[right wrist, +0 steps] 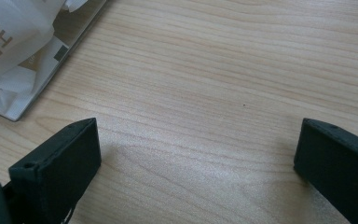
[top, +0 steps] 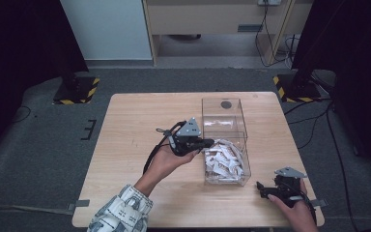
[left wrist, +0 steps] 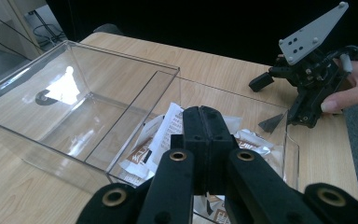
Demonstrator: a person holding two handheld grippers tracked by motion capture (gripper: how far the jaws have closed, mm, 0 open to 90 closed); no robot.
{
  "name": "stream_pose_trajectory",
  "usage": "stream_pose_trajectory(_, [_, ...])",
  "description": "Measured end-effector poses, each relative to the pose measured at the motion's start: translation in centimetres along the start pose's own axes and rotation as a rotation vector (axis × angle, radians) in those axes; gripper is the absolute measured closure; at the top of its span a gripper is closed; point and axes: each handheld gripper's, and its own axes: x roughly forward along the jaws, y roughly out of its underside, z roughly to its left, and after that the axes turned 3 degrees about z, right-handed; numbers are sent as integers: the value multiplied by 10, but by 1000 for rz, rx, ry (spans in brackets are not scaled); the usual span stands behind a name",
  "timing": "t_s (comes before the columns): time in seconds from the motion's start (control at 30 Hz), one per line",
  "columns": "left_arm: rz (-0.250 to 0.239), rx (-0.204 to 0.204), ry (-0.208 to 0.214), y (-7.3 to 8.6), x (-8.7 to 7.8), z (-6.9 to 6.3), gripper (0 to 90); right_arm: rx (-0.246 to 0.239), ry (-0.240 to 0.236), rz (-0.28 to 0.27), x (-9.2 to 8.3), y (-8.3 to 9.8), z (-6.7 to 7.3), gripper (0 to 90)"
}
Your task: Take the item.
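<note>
Bare pale wooden desk (top: 135, 125) lies at my far left. Next comes my left gripper (top: 206, 143), jaws pressed together on nothing, hovering at the rim of the clear two-compartment plastic box (top: 224, 112). White and brown paper sachets (top: 223, 162) fill its near compartment; the far one is empty. I judge a pick is coming: open, then dip in. Rightmost, my right gripper (top: 261, 186) rests on the desk, jaws wide apart.

Pale wood-grain table (top: 140, 125). Clear box (top: 224, 121) holding white and brown printed packets (top: 223, 162). Black grippers (top: 207, 143) with grey plates. Sleeve (top: 123, 210), at six o'clock, white with dark pattern. Grey carpet (top: 38, 145).
</note>
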Motion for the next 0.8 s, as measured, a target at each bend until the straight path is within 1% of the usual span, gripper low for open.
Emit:
stream_pose_trajectory(0.33, [-20, -4, -17, -1, -10, 3, 895, 2, 0, 0, 0, 0, 0, 8])
stream_pose_trajectory(0.8, [-30, -5, -33, -1, -19, 7, 895, 0, 0, 0, 0, 0, 0, 8])
